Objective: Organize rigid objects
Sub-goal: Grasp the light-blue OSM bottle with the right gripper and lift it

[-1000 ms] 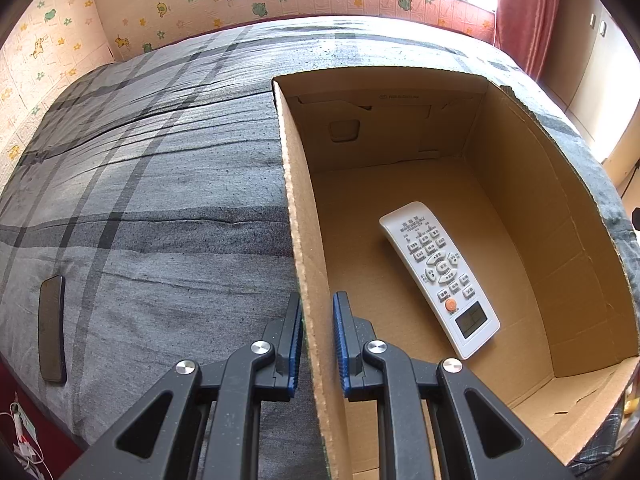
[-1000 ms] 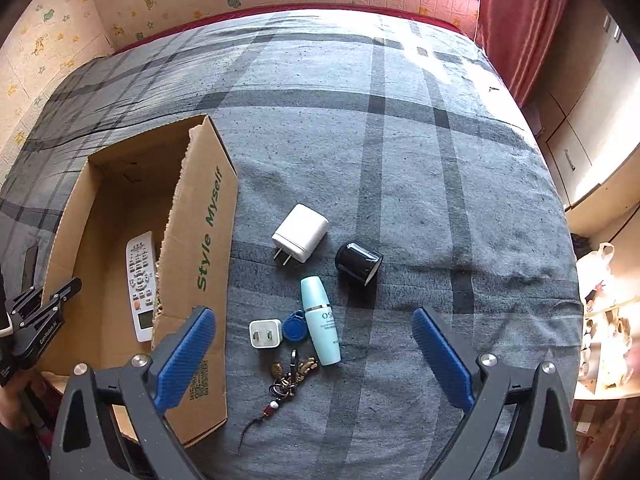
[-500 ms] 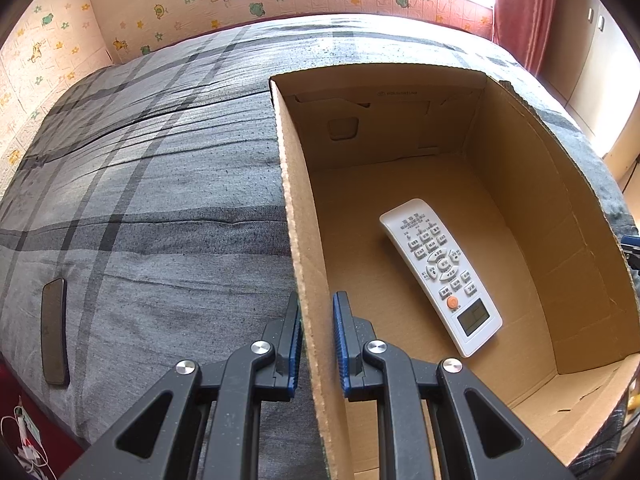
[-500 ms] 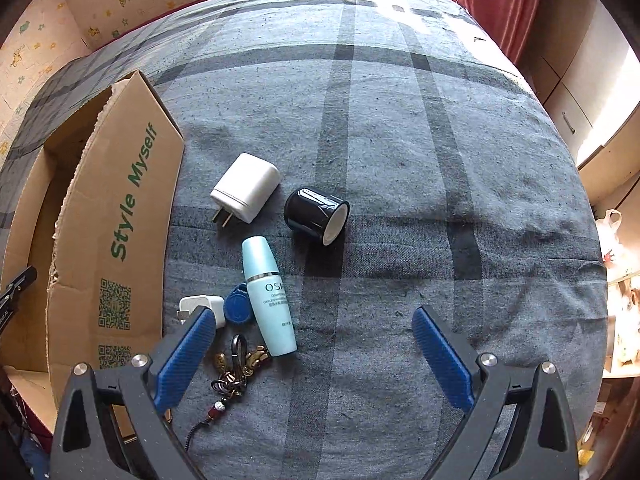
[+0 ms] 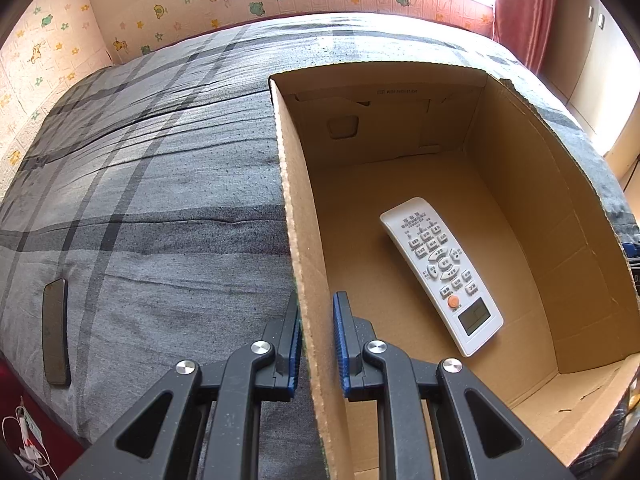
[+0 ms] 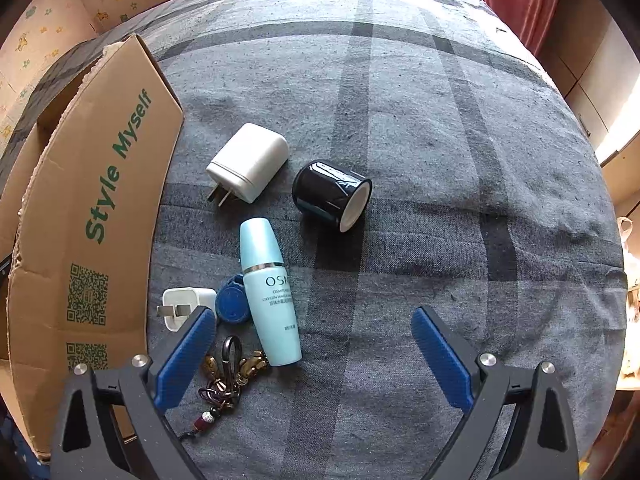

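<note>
My left gripper is shut on the left wall of the cardboard box, one blue pad on each side of it. A white remote lies on the box floor. My right gripper hangs open, low over the grey plaid bed. Between and just beyond its fingers lie a pale blue bottle, a key bunch, a blue tag and a small white plug. Farther off are a larger white charger and a black cup on its side. The cardboard box stands to the left.
A dark phone lies flat near the bed's left edge. The bedspread stretches to the right of the objects. Red curtain and cupboards line the right side; patterned wall panels run behind the bed.
My right gripper has sunk toward the bed, so the bottle, keys and chargers appear larger and closer to its fingers. The left gripper keeps its grip on the box wall unmoved.
</note>
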A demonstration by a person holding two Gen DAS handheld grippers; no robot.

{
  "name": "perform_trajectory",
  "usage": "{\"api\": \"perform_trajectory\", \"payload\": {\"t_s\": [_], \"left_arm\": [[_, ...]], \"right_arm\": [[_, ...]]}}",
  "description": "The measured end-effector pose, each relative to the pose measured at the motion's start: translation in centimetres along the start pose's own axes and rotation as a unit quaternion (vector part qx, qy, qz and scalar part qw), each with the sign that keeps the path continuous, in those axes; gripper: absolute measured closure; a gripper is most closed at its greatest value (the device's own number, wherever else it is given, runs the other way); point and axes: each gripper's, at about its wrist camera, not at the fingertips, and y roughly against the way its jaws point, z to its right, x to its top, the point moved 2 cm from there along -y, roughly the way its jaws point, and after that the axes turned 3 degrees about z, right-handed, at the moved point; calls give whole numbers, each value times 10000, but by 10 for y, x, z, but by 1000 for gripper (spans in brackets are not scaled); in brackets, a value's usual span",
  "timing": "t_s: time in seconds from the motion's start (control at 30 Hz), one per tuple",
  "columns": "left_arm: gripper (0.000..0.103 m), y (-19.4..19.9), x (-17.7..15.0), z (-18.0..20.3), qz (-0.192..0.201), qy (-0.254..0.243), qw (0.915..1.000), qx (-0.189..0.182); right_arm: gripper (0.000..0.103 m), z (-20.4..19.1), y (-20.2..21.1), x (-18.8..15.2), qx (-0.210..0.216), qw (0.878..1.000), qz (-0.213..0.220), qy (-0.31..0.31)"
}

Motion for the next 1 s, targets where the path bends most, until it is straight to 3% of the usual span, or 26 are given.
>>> {"api": "perform_trajectory", "payload": {"t_s": [0.07, 0.2, 0.27, 0.37, 0.43, 1.0], "left_arm": [[87, 0, 0, -1, 3, 16, 10000, -5], [87, -1, -1, -1, -1, 4, 10000, 12], [87, -1, -1, 0, -3, -26, 10000, 35], [87, -1, -1, 1, -5, -37, 10000, 50], [87, -1, -1, 1, -13, -37, 10000, 52], [87, -2, 0, 2, -24, -30, 10000, 49]], "right_arm": [[5, -2, -4, 1, 2, 10000, -25, 17], [23, -8, -12, 4, 112, 9998, -146, 27], [25, -10, -16, 4, 218, 9995, -216, 11], [46, -12, -17, 6, 248, 9995, -199, 26], [76, -13, -20, 9, 395, 9989, -231, -36], [76, -6, 19, 13, 375, 9992, 41, -92]]}}
